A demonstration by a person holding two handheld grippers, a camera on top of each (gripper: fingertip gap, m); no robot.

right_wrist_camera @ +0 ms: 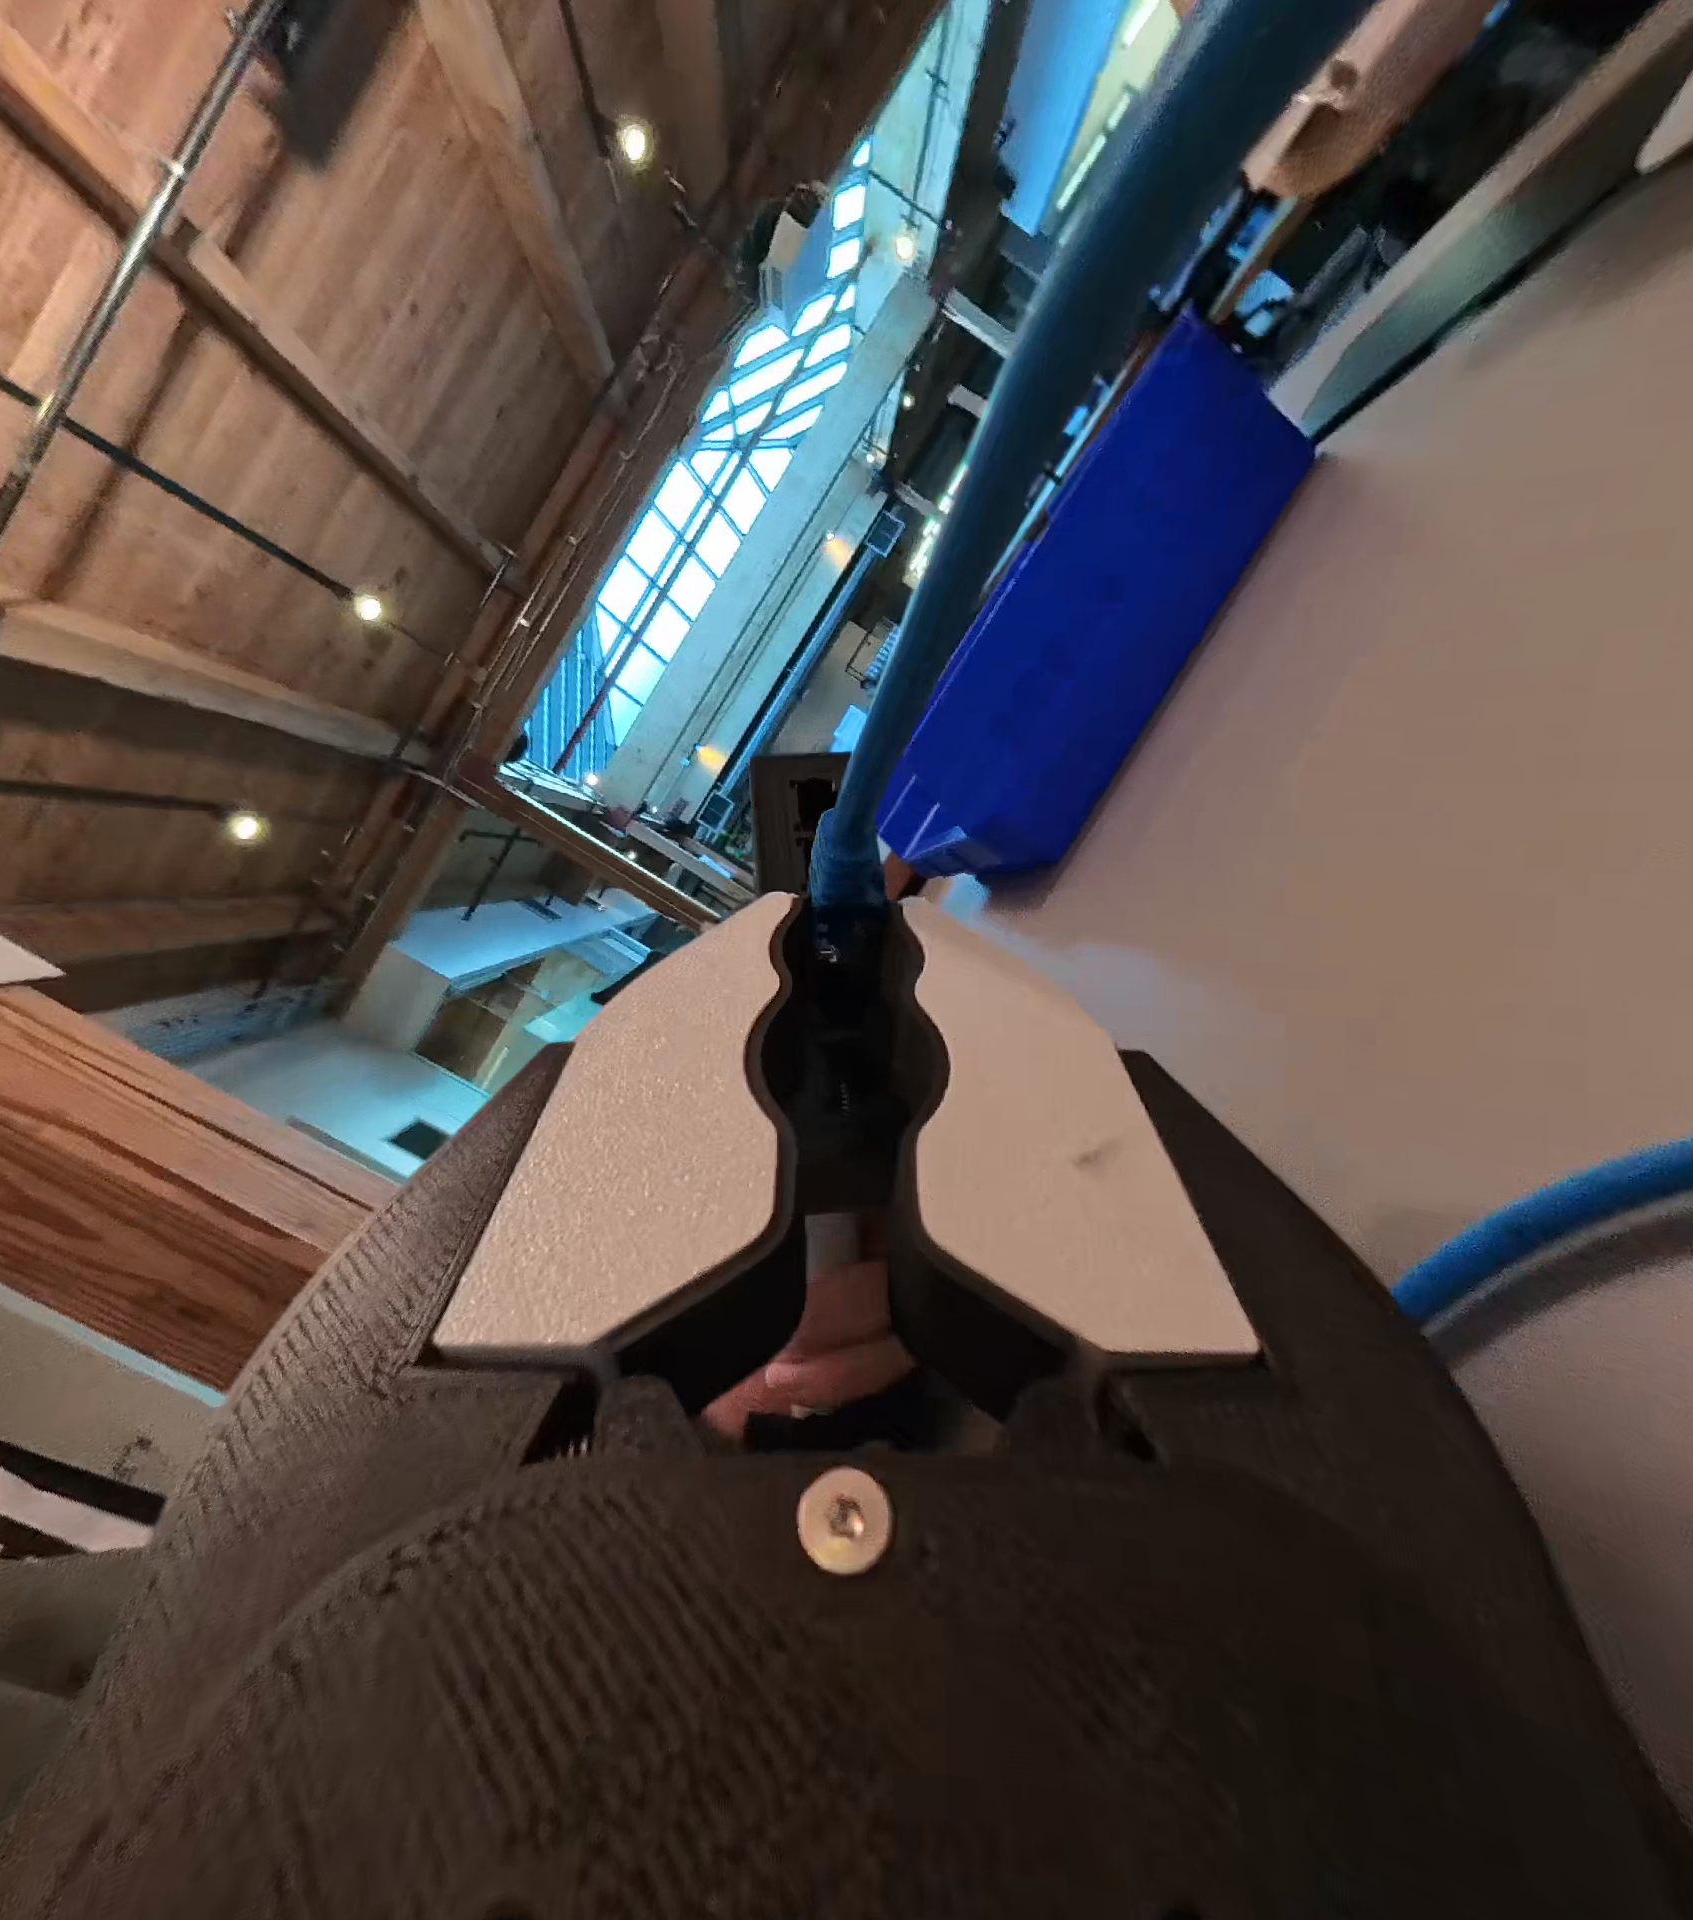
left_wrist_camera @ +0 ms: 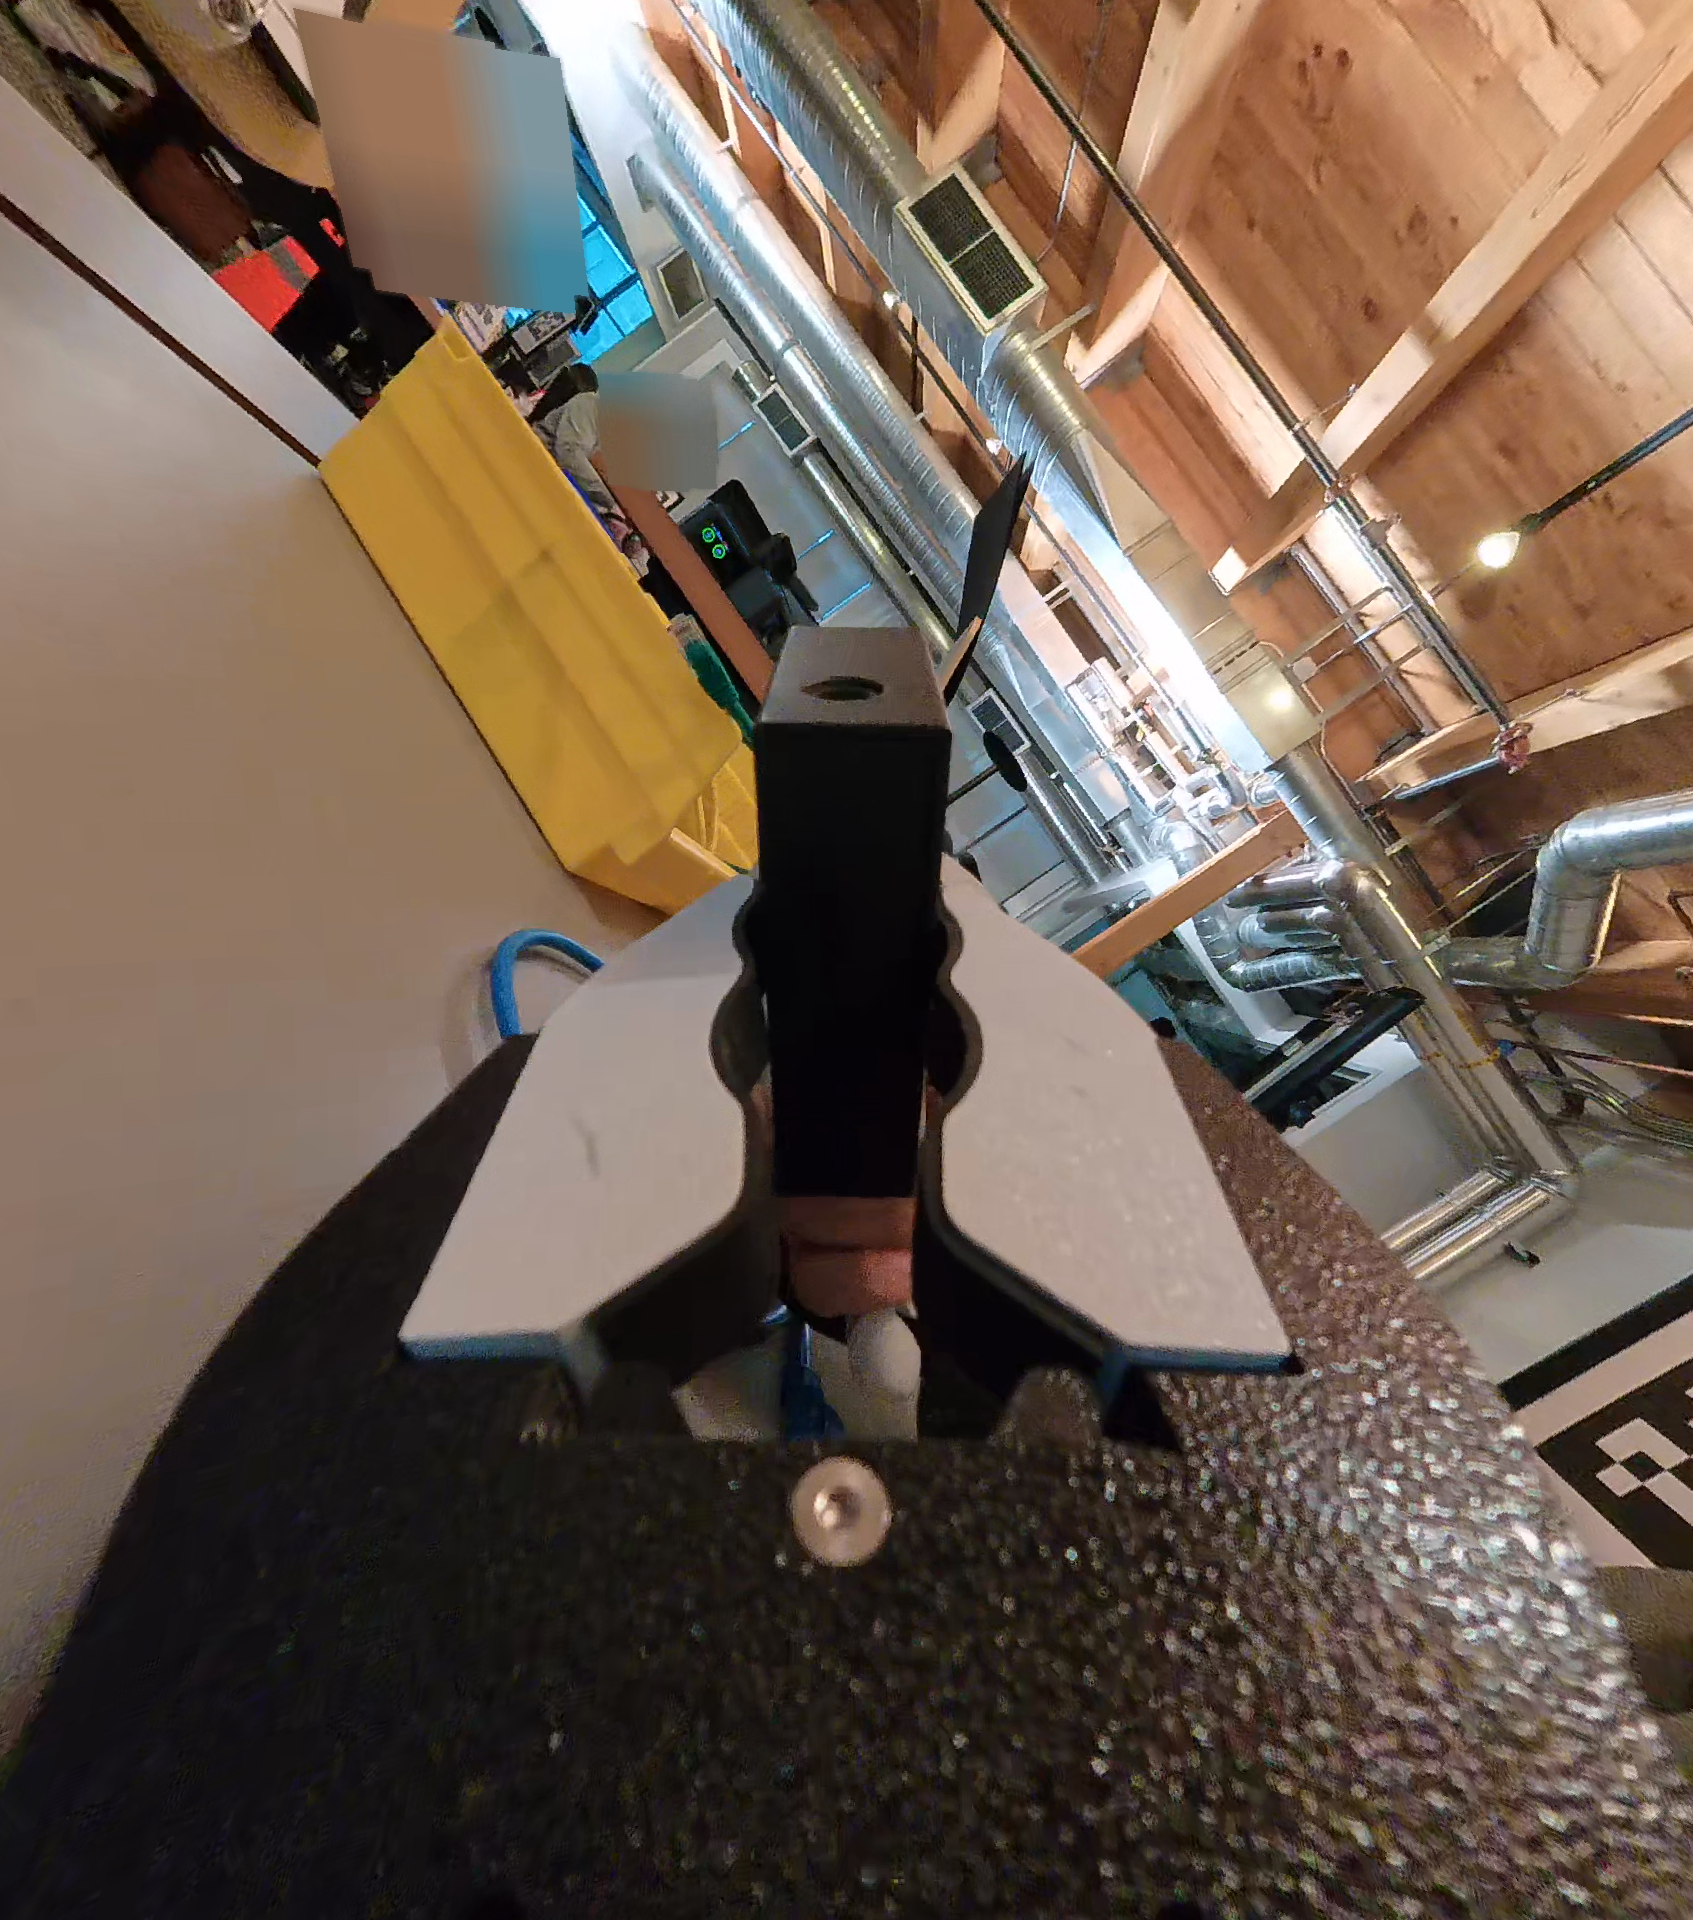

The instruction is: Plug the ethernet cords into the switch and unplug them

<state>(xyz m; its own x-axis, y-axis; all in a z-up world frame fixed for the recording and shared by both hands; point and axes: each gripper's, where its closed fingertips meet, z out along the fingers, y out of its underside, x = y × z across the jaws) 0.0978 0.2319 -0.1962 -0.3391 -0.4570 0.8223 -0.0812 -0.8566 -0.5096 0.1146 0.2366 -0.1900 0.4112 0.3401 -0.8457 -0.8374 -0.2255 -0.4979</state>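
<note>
Between the closed fingers of your left gripper [left_wrist_camera: 847, 935] stands the one black rectangular metal switch [left_wrist_camera: 852, 935], clamped upright and lifted off the pale tabletop [left_wrist_camera: 146, 727], while your right gripper [right_wrist_camera: 847, 935] is shut on the boot of a blue ethernet cord [right_wrist_camera: 847, 862] just ahead of its fingertips, right at the switch's port face. Whether that plug is seated or just leaving the port I cannot tell, so I judge you mid-cycle. Farther out you have one yellow plastic bin [left_wrist_camera: 530, 644], one blue plastic bin [right_wrist_camera: 1081, 644], and a green plug [left_wrist_camera: 712, 670] beside the yellow one.
</note>
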